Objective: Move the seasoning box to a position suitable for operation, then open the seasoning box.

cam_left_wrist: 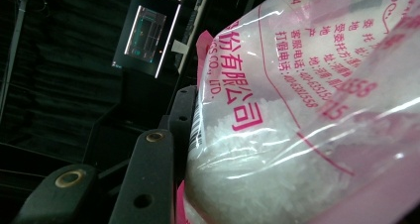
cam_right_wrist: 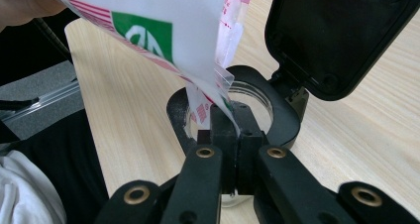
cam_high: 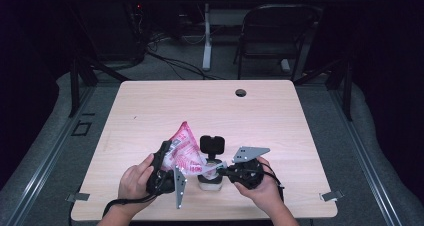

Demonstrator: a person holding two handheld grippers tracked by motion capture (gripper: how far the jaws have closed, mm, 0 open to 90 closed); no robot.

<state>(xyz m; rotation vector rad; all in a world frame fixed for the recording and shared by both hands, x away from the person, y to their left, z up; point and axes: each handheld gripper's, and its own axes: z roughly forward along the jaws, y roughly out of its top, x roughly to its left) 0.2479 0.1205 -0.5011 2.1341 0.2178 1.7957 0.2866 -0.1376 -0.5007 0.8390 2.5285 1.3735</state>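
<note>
Jaws: left gripper (cam_high: 167, 168) clamps sugar bag (cam_high: 181, 148); right gripper (cam_right_wrist: 232, 135) pinches its spout corner (pouring step) over open jar (cam_right_wrist: 257, 102) near bench's front edge; next, tilt steadily.

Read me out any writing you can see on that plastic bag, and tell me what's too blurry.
"有限公司" in large pink characters, on the bag, left gripper view.
"CO., LTD." in pink beside those characters, same bag.
"客服电话" with a phone number after it: digits too small to read surely.
Other short pink columns of characters nearby: too small.
Large pink digits near the right edge: distorted by the plastic, not readable.
Green patch with a white mark on the bag, right gripper view: cut off, unreadable.
</note>
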